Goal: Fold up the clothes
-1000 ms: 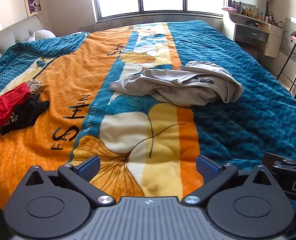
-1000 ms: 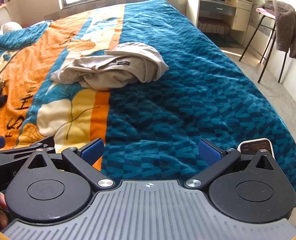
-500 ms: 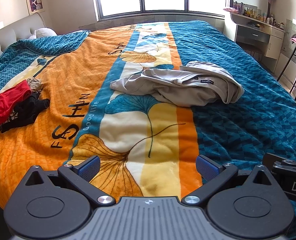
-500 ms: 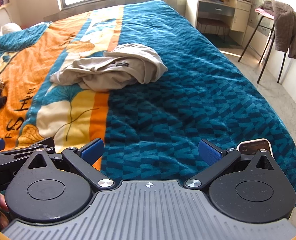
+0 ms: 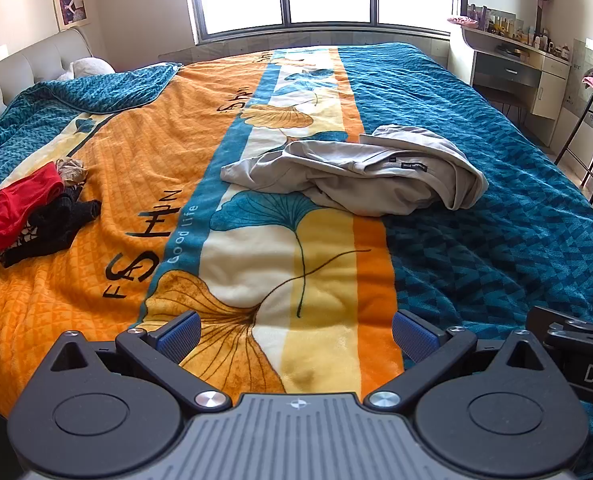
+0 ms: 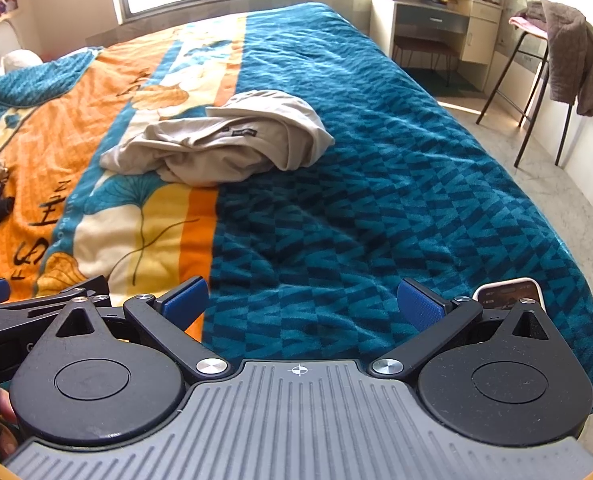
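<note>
A crumpled grey garment [image 5: 360, 178] lies on the bed's patterned blanket [image 5: 496, 216], at about 12 o'clock from the left gripper [image 5: 296, 330] and 11 o'clock from the right gripper [image 6: 302, 300], well apart from both. Each gripper hovers near the bed's foot with its blue pads [image 5: 178, 332] spread wide, holding nothing. A pile of red and black clothes [image 5: 28, 216] sits at 10 o'clock in the left wrist view. A brown garment [image 6: 576, 56] drapes over a stool [image 6: 536, 92] at 2 o'clock in the right wrist view.
</note>
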A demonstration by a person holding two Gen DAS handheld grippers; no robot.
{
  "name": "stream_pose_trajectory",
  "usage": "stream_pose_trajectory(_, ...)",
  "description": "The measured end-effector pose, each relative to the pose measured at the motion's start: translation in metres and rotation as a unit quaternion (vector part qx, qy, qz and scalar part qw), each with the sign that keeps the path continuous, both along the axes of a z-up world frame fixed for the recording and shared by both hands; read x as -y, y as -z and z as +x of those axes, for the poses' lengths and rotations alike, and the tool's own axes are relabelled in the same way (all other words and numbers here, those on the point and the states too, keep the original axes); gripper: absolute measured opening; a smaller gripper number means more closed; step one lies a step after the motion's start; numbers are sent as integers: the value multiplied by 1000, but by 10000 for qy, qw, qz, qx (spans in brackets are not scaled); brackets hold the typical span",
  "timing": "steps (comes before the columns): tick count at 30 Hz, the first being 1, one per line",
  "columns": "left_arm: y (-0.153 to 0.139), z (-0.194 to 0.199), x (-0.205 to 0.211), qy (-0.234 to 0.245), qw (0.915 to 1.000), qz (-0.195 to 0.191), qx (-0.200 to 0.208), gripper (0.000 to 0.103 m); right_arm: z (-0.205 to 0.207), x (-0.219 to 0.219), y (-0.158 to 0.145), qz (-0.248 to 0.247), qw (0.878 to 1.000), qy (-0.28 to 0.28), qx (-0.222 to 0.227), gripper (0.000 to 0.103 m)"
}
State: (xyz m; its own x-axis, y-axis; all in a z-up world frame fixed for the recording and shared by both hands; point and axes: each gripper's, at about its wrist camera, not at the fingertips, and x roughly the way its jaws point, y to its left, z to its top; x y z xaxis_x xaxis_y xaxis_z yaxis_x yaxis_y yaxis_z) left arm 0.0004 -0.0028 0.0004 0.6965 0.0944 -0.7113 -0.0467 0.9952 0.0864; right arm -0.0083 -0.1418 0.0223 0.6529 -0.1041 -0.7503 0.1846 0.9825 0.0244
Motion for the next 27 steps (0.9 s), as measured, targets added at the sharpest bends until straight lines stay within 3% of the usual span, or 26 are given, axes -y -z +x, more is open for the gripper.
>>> stream_pose_trajectory(27, 2, -2, 1, -42, 9999, 102, 26, 102, -2, 0, 4, -25, 10000, 8, -11, 103)
